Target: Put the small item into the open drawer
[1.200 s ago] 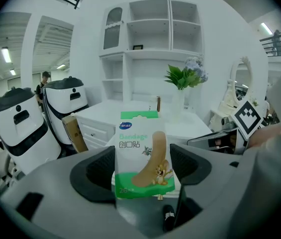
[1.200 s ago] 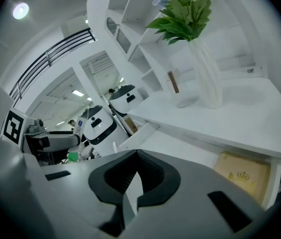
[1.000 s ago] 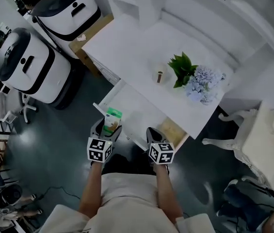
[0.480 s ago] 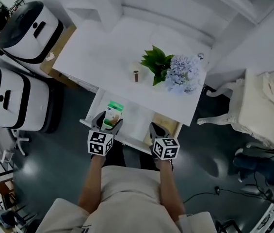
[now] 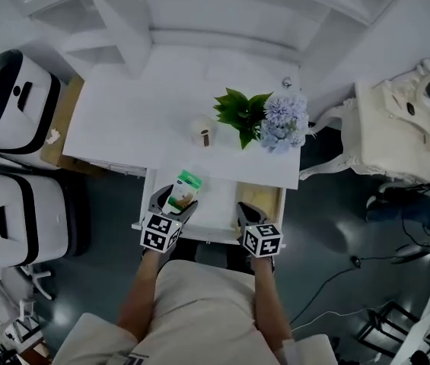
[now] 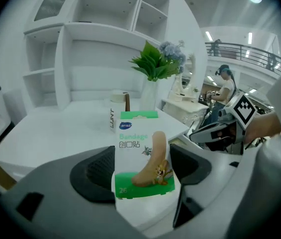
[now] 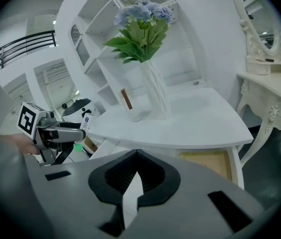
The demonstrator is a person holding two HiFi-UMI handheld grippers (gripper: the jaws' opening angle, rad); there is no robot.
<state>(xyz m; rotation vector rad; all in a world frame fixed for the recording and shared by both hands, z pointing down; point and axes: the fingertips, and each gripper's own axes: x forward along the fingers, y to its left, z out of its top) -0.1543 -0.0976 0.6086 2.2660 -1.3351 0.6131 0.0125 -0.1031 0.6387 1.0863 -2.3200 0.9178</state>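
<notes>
On the counter [image 5: 123, 120], a small cup [image 5: 203, 132] stands just left of the flowers [image 5: 275, 120]. The open drawer [image 5: 219, 204] juts out in front. The bandage box [image 5: 184, 190], in the left tongs [image 5: 173, 198], hangs over the drawer's left half. The right tongs [image 5: 243, 208] are at its right.

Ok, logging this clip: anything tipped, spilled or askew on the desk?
Nothing stands out. The flower vase stands upright, and the bandage box sits straight in the left gripper over the open drawer.

The open drawer [image 5: 218, 204] is free from above in its middle, between the left gripper [image 5: 173, 200] clamping the bandage box [image 5: 186, 182] over its left end and the right gripper [image 5: 246, 213], jaws together, at its front right corner. The desk top [image 5: 123, 120] bounds its back edge. There, a small jar [image 5: 203, 131] stands mid-desk and a flower vase [image 5: 275, 120] stands towards the right edge.
</notes>
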